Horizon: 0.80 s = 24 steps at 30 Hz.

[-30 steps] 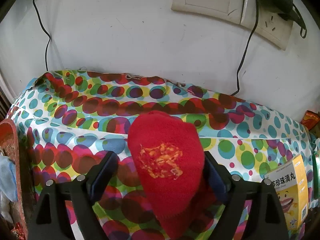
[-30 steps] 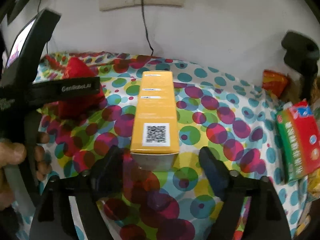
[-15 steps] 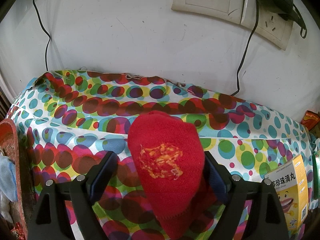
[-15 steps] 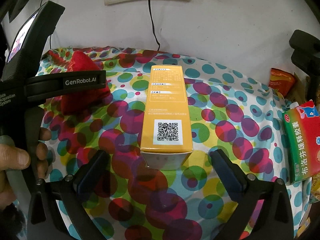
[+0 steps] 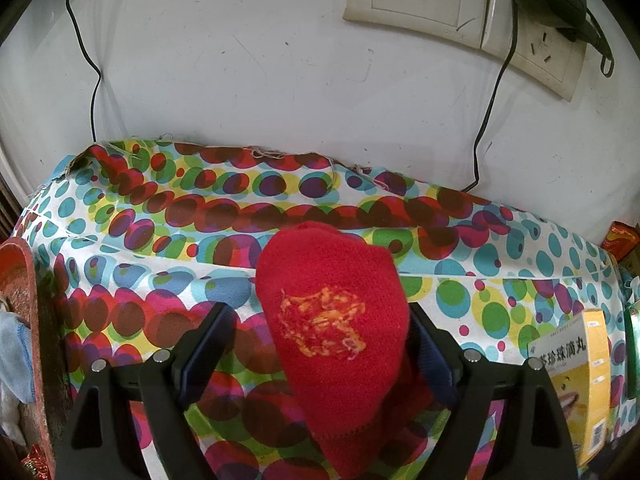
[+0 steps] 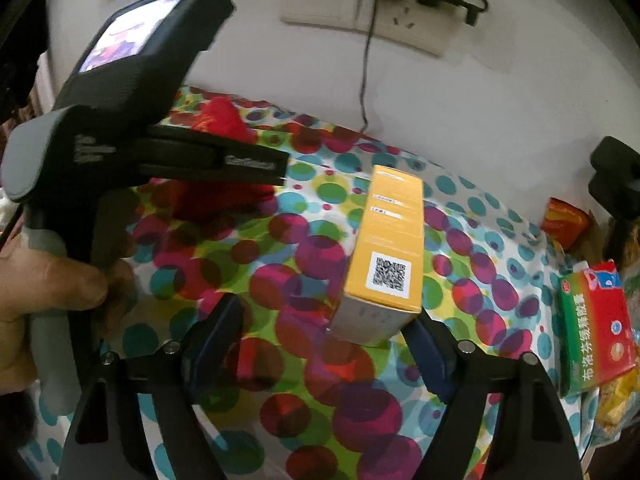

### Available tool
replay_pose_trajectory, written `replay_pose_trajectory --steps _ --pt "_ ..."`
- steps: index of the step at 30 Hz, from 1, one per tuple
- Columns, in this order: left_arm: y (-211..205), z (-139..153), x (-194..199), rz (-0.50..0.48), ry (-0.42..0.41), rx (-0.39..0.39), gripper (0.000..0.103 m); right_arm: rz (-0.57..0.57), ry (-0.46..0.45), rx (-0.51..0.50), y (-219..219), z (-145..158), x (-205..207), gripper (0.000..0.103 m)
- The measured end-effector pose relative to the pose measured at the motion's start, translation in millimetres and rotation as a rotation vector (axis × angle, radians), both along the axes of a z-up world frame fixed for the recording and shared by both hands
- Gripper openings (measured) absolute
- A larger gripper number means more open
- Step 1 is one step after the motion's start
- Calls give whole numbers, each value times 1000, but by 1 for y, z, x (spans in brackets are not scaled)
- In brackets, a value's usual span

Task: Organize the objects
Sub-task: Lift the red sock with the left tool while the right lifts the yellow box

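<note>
A red knitted sock with a yellow stitched mark lies on the dotted tablecloth between the fingers of my left gripper. The jaws stand wide, with a gap on the left side. The sock also shows in the right wrist view, partly behind the left gripper's body. A yellow box with a QR code rests on the cloth just ahead of my right gripper, whose jaws are wide open. The box's near end sits by the right finger. The box also shows in the left wrist view.
A green and red medicine box and an orange packet lie at the table's right edge. The wall with sockets and hanging cables bounds the far side. A red object and blue cloth sit at the left edge.
My right gripper has tilted and shifted left, so the yellow box now sits toward its right finger. The left gripper and sock have not moved.
</note>
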<state>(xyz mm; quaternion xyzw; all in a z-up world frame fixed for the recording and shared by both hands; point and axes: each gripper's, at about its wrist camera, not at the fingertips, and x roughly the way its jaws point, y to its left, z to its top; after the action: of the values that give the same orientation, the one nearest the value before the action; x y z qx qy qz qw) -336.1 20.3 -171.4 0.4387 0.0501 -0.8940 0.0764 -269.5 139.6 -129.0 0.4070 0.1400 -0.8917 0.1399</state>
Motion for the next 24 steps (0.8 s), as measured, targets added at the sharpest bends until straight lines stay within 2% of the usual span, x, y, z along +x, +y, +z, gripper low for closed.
replay_pose_trajectory --steps 1,3,5,7,8,10,11,14,15,16,18,21,24 --pt "0 0 0 0 0 0 88 -2 -5 -23 3 2 0 49" --pt "0 0 1 0 1 -2 88 -23 -44 -78 9 1 -5 29" --pt "-1 0 1 -8 1 -1 87 -61 -76 -169 21 2 -8 25" --pt "-4 3 10 -9 14 1 86 -89 -84 -210 27 2 -10 15" --pt "-4 3 11 -17 15 -5 83 -101 -90 -233 30 2 -10 14" --pt "-1 4 13 -60 19 -17 62 -111 -102 -277 35 2 -11 12" --pt "2 5 15 -92 22 -18 56 -112 -107 -294 37 2 -11 13" --pt "10 5 16 -125 7 -45 46 -106 -121 -349 43 3 -11 20" --pt "10 7 18 -128 7 -44 44 -95 -122 -362 47 1 -17 31" --pt "10 9 19 -137 8 -34 41 -90 -118 -363 46 1 -17 52" --pt "6 14 19 -145 15 -30 40 -87 -99 -332 41 2 -18 78" --pt "-10 27 26 -170 25 4 40 -112 -29 -321 42 10 -20 79" --pt "-10 32 21 -188 30 0 39 -146 -31 -322 39 12 -34 80"
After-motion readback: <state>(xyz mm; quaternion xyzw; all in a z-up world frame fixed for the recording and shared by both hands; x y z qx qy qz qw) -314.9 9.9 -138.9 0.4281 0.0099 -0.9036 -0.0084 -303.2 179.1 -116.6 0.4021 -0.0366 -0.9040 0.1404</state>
